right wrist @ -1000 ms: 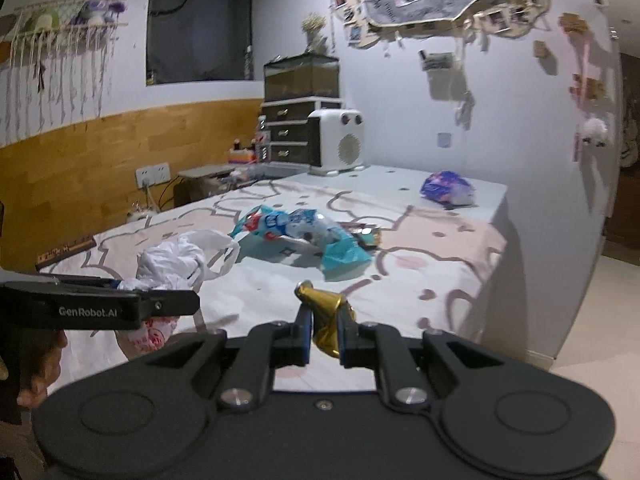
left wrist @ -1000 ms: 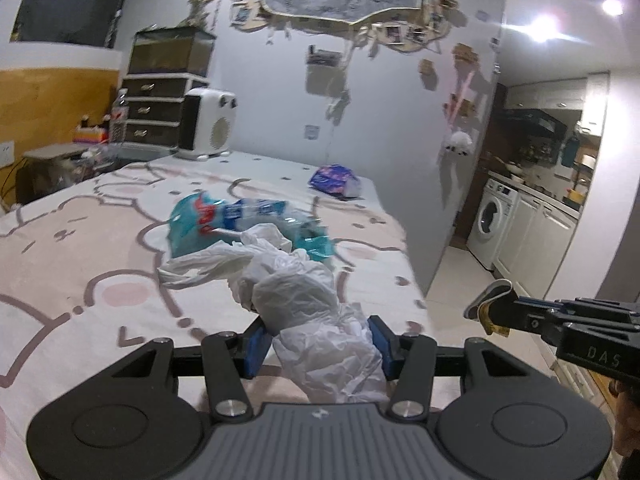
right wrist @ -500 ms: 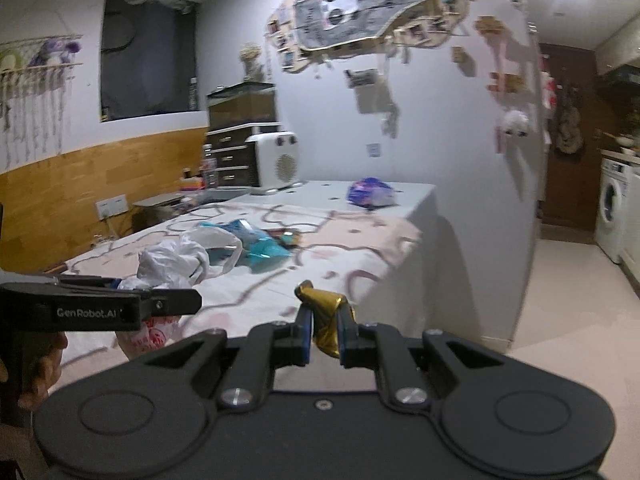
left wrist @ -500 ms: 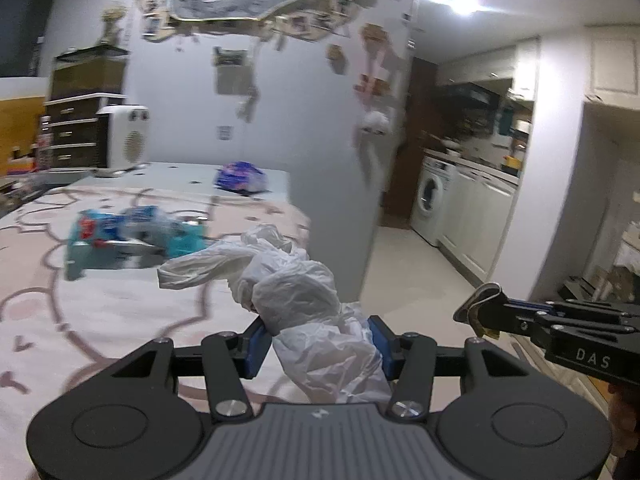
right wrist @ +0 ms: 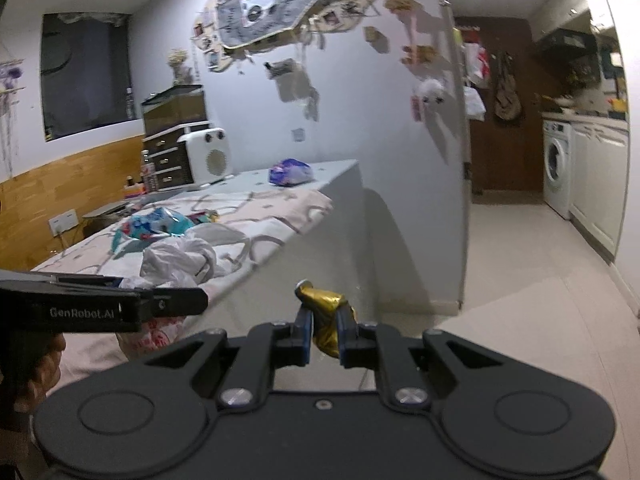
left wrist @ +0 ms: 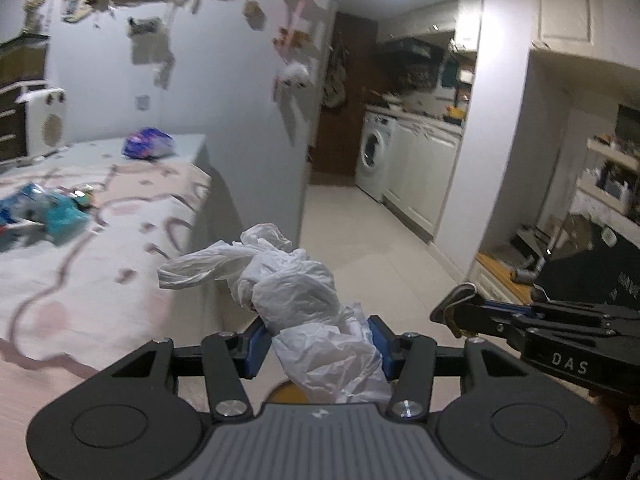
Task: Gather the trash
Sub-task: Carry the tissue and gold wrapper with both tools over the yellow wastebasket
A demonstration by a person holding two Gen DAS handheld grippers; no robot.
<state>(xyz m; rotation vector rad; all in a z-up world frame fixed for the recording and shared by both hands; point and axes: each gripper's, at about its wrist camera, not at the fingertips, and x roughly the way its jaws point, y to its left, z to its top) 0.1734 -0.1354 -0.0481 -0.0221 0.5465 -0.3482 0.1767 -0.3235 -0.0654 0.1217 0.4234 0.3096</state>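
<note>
Both views have swung to the right since a second ago: the bed (left wrist: 100, 280) has slid toward the left edge, and the washing machine (left wrist: 374, 156) now stands in plain view past the wall corner. The left tongs (left wrist: 316, 338) stay level, pinching one crumpled white plastic bag (left wrist: 296, 296) between their blue pads, held in the air beside the bed's near corner. The right tongs (right wrist: 322, 330) are pressed on one gold wrapper (right wrist: 328, 316), likewise off the bed and over the floor. Still lying on the bed, farther off, are one blue packet (right wrist: 160, 222) near the middle and one purple bag (right wrist: 290, 172) toward the far end. A white heater (right wrist: 208, 156) stands beyond the bed by the wall.
</note>
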